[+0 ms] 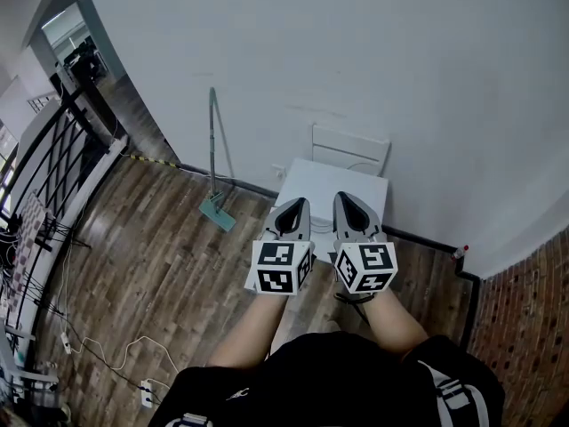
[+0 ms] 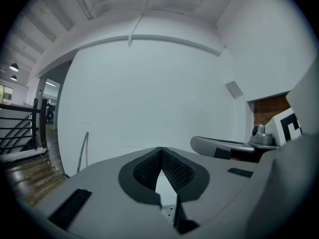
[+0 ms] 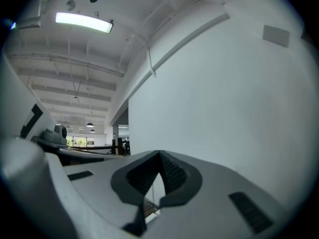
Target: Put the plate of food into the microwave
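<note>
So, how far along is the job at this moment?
Done: nothing that shows; no plate of food appears in any view. In hand: nothing; the left tool and right tool are shut and empty, side by side above the white table. Left: the whole job, fetching the plate and putting it in the microwave.

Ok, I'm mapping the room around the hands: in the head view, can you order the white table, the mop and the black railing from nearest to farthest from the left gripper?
From the left gripper:
1. White table, just beyond and below its tips.
2. Mop, off to the left, leaning on the wall.
3. Black railing, at the far left edge.
</note>
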